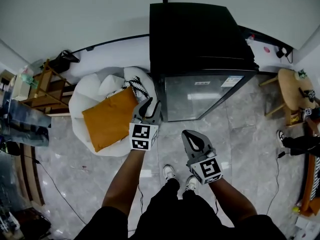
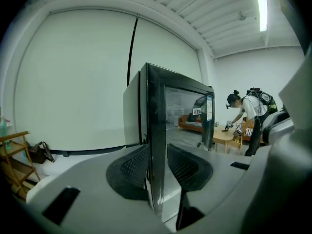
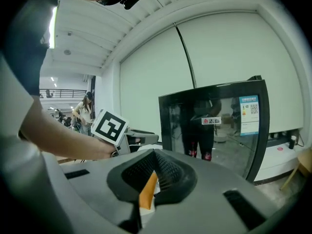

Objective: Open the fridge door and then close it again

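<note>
Two broad surfaces frame the scene: a plain white wall (image 1: 75,9) and a grey marble-tiled floor (image 1: 240,149). Against the wall stands the black box-shaped mini fridge (image 1: 200,39). Its glass-fronted door (image 1: 200,96) faces the person and, as far as these views show, lies flush with the cabinet or very nearly so. To its left sits a white beanbag chair (image 1: 87,99) carrying a square orange cushion (image 1: 110,118). A round wooden side table (image 1: 292,86) stands to the fridge's right, well apart from both hands.

The left gripper (image 1: 150,104) is at the door's left upright edge. Its own view shows the jaws spread wide and straddling that black edge, the left pad (image 2: 129,167) on the cabinet side and the right pad (image 2: 190,165) in front of the glass. A gap shows beside the right pad, so the claw is released, not clamped. The right gripper (image 1: 190,136) hangs closer to the person, apart from the fridge, its jaws pressed together on nothing; the orange sliver beneath them is the cushion beyond.

On this evidence the opening step looks to be at its start: the edge is bracketed but not gripped. The next move calls for closing the left jaws on the door edge, then pulling in an arc about a hinge presumably on the right, gently enough that the fridge does not slide
</note>
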`<action>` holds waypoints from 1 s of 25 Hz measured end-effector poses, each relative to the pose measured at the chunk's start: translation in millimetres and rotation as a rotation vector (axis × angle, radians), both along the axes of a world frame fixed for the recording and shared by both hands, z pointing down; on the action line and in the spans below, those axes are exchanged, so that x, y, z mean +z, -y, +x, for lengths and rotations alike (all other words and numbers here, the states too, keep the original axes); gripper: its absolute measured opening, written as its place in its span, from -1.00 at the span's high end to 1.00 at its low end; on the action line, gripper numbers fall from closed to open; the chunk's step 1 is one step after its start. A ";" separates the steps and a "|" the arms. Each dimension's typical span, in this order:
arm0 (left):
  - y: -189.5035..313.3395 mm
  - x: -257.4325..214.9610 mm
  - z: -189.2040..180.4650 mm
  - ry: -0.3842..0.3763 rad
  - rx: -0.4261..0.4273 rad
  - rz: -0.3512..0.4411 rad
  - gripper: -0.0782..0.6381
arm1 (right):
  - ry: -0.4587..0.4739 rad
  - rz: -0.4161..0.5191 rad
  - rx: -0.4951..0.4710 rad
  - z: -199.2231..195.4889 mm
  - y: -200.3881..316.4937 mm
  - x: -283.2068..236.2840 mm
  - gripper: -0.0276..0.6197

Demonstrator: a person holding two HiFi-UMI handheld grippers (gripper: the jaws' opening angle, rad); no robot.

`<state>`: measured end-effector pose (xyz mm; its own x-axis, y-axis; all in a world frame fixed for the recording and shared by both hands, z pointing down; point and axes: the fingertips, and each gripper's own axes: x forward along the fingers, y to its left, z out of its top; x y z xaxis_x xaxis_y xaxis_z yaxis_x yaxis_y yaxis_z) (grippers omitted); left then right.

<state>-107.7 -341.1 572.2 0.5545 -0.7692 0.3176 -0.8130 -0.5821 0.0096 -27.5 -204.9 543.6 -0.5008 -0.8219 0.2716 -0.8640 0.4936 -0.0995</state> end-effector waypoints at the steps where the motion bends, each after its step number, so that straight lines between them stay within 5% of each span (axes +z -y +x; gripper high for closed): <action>1: 5.0 1.8 2.1 -0.001 0.001 -0.001 0.41 | -0.001 -0.002 -0.001 -0.2 0.8 1.4 0.86; 10: 37.2 25.2 11.3 0.041 0.037 -0.066 0.36 | -0.019 -0.002 0.002 -5.4 5.5 1.4 0.86; 25: 37.4 25.9 16.2 0.032 0.104 -0.049 0.43 | -0.033 -0.012 0.049 5.2 -4.8 7.5 0.86</action>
<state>-91.5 -378.5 598.2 0.6196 -0.6908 0.3726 -0.7484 -0.6630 0.0154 -22.3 -200.1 551.0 -0.4504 -0.8418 0.2973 -0.8901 0.4494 -0.0761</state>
